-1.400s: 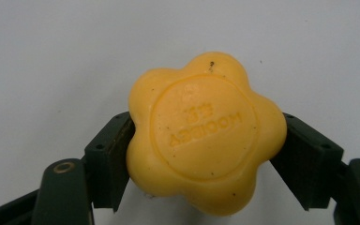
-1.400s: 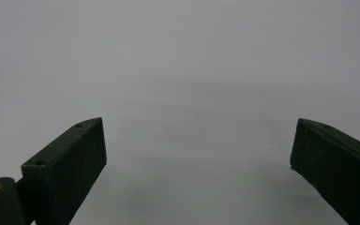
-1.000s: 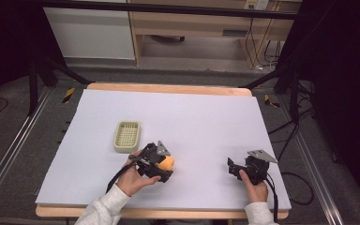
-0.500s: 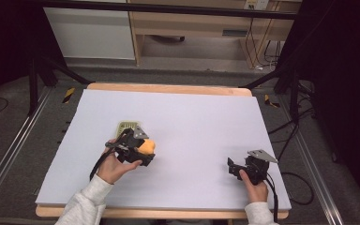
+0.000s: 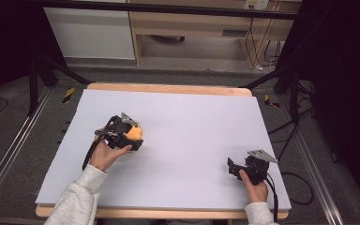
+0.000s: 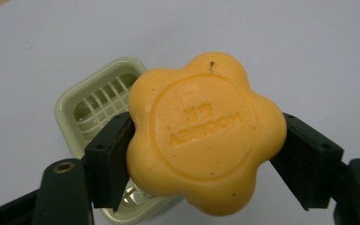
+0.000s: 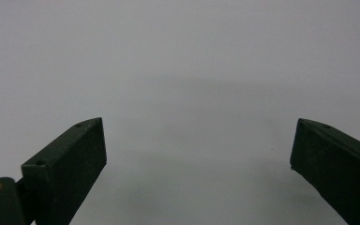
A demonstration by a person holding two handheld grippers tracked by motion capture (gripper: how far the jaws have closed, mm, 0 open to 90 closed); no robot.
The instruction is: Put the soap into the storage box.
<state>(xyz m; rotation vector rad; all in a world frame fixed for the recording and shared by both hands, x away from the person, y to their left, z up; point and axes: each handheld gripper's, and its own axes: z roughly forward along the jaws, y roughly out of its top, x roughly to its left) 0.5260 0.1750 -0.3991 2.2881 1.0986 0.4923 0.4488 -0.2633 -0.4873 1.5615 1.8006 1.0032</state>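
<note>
My left gripper point(image 6: 206, 140) clamps the flower soap point(image 6: 205, 133); I'd centre it over the dish point(image 6: 86, 105) (left of frame) before releasing; right gripper point(image 7: 199, 159) gapes empty

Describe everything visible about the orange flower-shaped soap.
The soap is a waxy orange-yellow bar with five rounded lobes and a raised round centre stamped with lettering; small dark specks dot it. The left gripper clamps it from both sides, flat face toward that gripper's camera, above the pale green slatted soap dish. In the high view it sits over the table's left part.
</note>
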